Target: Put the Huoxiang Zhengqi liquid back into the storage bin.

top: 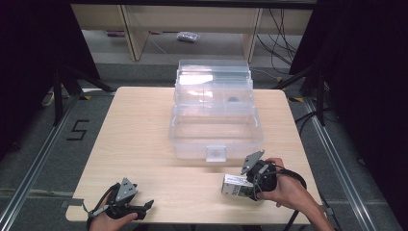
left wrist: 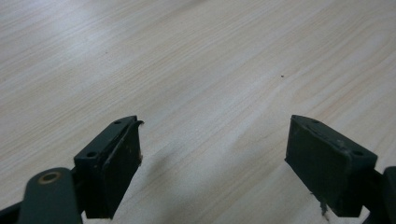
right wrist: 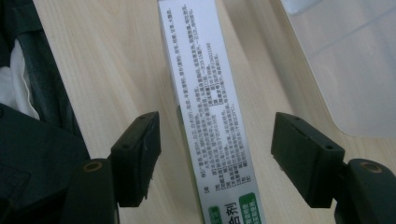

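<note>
A long white carton (right wrist: 201, 93) with small printed text and a green label lies flat on the wooden table (top: 144, 144). My right gripper (right wrist: 215, 158) is open and straddles it, with a gap between the carton and each jaw. In the high view the carton (top: 233, 185) lies near the table's front right, with the right gripper (top: 246, 186) at its right end. A clear plastic storage box (top: 216, 130) stands behind it at the table's middle, lid swung back. My left gripper (left wrist: 212, 154) is open over bare wood; it rests at the front left edge (top: 148, 205).
The clear box's corner (right wrist: 350, 60) lies just beyond the carton on the right. A person's dark clothing (right wrist: 28, 116) shows past the table's edge. Black frames and cables flank the table (top: 308, 77). Bare wood stretches left of the box.
</note>
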The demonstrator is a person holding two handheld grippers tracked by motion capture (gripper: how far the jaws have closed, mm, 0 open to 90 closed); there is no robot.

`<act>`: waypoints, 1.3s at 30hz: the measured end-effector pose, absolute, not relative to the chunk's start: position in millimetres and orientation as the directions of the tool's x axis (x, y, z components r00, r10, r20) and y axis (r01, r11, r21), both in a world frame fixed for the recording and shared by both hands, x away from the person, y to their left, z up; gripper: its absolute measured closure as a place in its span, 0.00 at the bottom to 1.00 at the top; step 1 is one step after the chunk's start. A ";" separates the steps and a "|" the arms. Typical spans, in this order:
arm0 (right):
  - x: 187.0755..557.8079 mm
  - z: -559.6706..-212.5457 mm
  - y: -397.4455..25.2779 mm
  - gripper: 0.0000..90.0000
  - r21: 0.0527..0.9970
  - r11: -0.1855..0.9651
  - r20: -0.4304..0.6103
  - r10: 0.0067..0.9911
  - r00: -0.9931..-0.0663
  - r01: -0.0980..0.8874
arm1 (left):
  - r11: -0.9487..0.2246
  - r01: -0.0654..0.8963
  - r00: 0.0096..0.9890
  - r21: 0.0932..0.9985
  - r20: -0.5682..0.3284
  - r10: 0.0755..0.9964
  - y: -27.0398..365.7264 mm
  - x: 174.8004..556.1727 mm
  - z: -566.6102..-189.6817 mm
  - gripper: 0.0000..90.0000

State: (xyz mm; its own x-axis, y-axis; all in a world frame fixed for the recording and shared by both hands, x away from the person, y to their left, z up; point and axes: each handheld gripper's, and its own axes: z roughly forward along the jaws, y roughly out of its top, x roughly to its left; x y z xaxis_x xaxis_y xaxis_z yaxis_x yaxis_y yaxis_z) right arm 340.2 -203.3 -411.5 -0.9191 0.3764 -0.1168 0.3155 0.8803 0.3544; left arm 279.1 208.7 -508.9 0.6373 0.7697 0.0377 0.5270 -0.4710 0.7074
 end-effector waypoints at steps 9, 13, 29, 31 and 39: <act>346.9 -416.4 -196.0 0.44 0.293 0.905 -0.100 0.351 -0.931 0.309 | -0.471 0.530 0.634 0.706 0.039 0.772 208.5 279.3 -508.5 0.19; 349.8 -419.6 -193.1 0.46 0.274 0.913 -0.095 0.337 -0.937 0.301 | -0.465 0.532 0.631 0.707 0.034 0.775 208.2 279.2 -508.9 0.19; 351.9 -429.4 -185.5 0.53 0.187 0.923 -0.084 0.355 -0.931 0.335 | -0.463 0.536 0.632 0.706 0.028 0.775 208.2 278.9 -509.0 0.19; 353.4 -430.8 -185.8 0.54 0.169 0.933 -0.104 0.336 -0.936 0.317 | -0.467 0.526 0.635 0.711 0.037 0.772 208.2 279.2 -509.4 0.19; 354.8 -434.5 -182.7 0.61 0.116 0.949 -0.099 0.305 -0.947 0.294 | -0.460 0.527 0.633 0.714 0.031 0.773 207.4 279.4 -510.3 0.19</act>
State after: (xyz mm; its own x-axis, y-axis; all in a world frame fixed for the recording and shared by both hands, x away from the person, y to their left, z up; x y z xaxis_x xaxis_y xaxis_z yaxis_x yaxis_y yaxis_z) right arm 354.8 -182.7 -434.5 -0.9472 0.3050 -0.0988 0.2935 0.9489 0.1157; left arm 279.4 207.4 -510.3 0.6333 0.7733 0.0306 0.5272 -0.4601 0.7144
